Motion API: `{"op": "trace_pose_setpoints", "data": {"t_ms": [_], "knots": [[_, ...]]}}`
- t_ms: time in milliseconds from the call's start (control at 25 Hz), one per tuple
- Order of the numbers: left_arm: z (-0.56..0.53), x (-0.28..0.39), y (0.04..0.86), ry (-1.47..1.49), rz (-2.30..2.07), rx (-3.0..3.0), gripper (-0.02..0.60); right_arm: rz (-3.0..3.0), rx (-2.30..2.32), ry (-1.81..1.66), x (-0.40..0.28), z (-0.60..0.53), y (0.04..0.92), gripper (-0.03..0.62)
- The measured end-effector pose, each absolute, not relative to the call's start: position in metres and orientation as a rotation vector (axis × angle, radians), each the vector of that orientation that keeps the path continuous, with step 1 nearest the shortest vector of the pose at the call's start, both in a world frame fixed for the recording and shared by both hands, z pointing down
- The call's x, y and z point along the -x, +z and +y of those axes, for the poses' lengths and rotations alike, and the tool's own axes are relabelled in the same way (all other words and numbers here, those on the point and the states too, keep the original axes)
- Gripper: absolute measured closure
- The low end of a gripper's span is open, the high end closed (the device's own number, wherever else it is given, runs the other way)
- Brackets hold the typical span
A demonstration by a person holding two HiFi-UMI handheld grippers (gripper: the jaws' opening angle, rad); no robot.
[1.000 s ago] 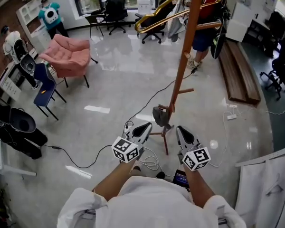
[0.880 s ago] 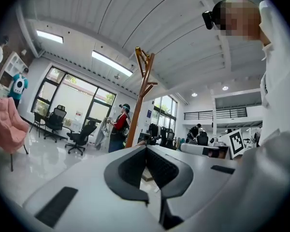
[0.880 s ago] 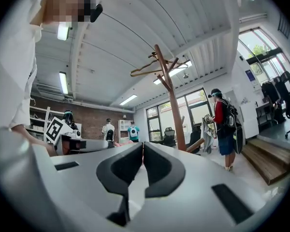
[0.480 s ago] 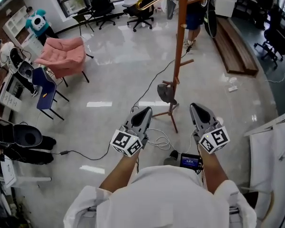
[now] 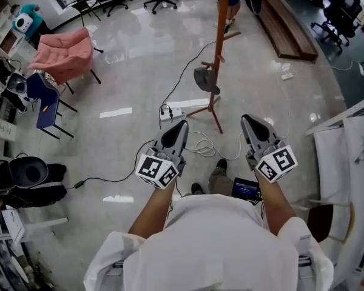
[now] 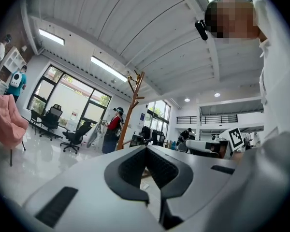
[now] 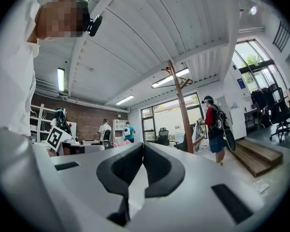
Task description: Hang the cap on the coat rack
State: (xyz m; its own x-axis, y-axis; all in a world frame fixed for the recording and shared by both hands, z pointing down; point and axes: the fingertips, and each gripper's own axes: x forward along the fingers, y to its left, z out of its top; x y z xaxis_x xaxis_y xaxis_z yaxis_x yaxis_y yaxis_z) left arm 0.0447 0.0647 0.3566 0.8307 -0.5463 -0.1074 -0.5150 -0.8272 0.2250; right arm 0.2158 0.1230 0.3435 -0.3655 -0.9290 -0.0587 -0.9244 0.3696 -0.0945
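Observation:
A dark grey cap point(image 5: 205, 79) hangs on a low peg of the brown wooden coat rack point(image 5: 220, 35), left of its pole and just above the splayed feet. Both grippers are held side by side well short of the rack, pointing toward it. My left gripper point(image 5: 181, 126) is shut with nothing between its jaws, which meet tip to tip in the left gripper view point(image 6: 146, 150). My right gripper point(image 5: 247, 120) is also shut and empty point(image 7: 143, 146). The coat rack point(image 6: 130, 111) stands tall ahead in both gripper views point(image 7: 182, 111); the cap does not show in them.
A white power strip point(image 5: 170, 113) and loose cables lie on the floor between me and the rack. A pink armchair point(image 5: 64, 52) and blue chair point(image 5: 43, 105) stand at left, a wooden platform point(image 5: 288, 29) at right. A person point(image 7: 213, 125) stands beyond the rack.
Both grippers have drawn back from the rack together, still shut and empty. The rack and the cap on its low peg now lie farther off.

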Motion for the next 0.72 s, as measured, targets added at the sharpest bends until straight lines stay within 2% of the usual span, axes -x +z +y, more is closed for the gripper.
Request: {"op": "trace_pose_setpoints", "data": {"t_ms": [520, 720], "knots": [[0.113, -0.073, 0.366, -0.177, -0.857, -2.785, 0.569, 2.544, 1.567, -0.223, -0.225, 0.157, 0.359, 0.571], [0.15, -0.124, 0.368, -0.074, -0.74, -2.882, 0.571, 2.754, 1.56, -0.042, -0.238, 0.191, 0.362, 0.571]]}}
